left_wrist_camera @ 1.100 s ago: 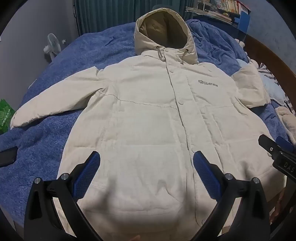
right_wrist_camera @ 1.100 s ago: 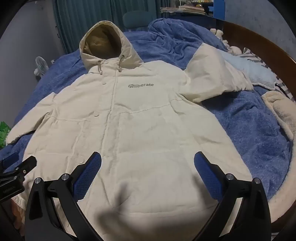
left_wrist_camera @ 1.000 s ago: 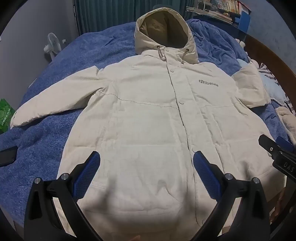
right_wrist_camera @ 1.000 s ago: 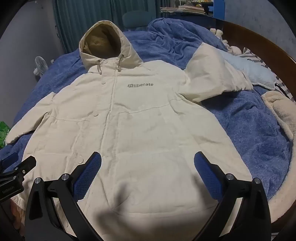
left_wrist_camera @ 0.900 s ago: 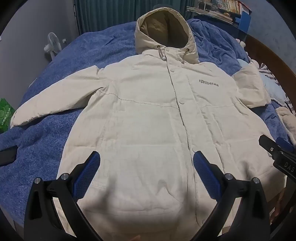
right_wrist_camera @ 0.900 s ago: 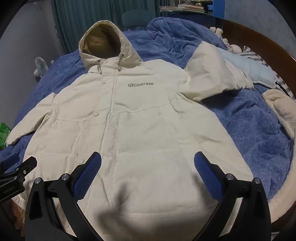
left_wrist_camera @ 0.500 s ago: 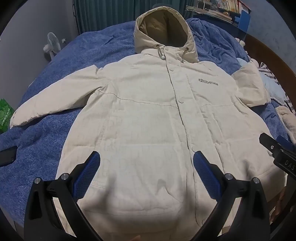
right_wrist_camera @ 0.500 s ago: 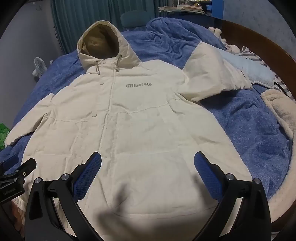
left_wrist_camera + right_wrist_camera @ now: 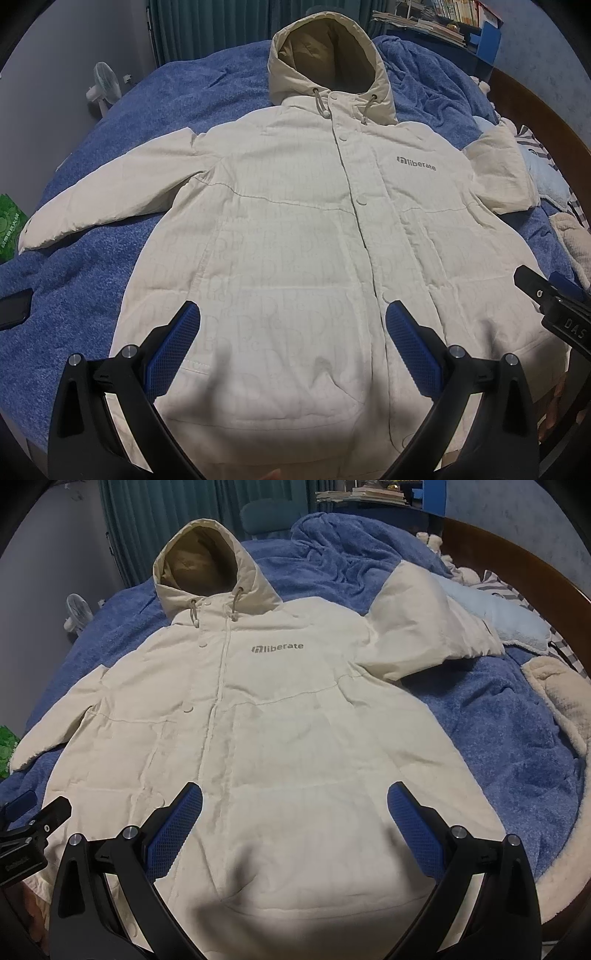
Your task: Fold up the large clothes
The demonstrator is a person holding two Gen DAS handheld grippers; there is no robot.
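A large cream hooded coat (image 9: pixel 295 229) (image 9: pixel 280 720) lies face up and buttoned on the blue bed, hood at the far end. Its left sleeve (image 9: pixel 103 199) stretches out flat; its right sleeve (image 9: pixel 424 635) is bunched up near a pale blue cloth. My left gripper (image 9: pixel 293 325) hovers open above the coat's lower front, nothing between its blue pads. My right gripper (image 9: pixel 295 805) hangs open the same way over the hem area. Each gripper's body shows at the edge of the other's view: the right one (image 9: pixel 554 310), the left one (image 9: pixel 29 827).
A blue fleece blanket (image 9: pixel 498 731) covers the bed, heaped up at the far right. A cream fluffy blanket (image 9: pixel 561 701) and a wooden bed frame (image 9: pixel 517 554) run along the right. A small fan (image 9: pixel 103 85), a dark phone (image 9: pixel 14 310) and a green packet (image 9: pixel 9 229) sit left.
Both views have shifted only slightly; the right wrist camera drifted a little right, so the coat sits further left in it. The coat has not moved and both grippers stay open.
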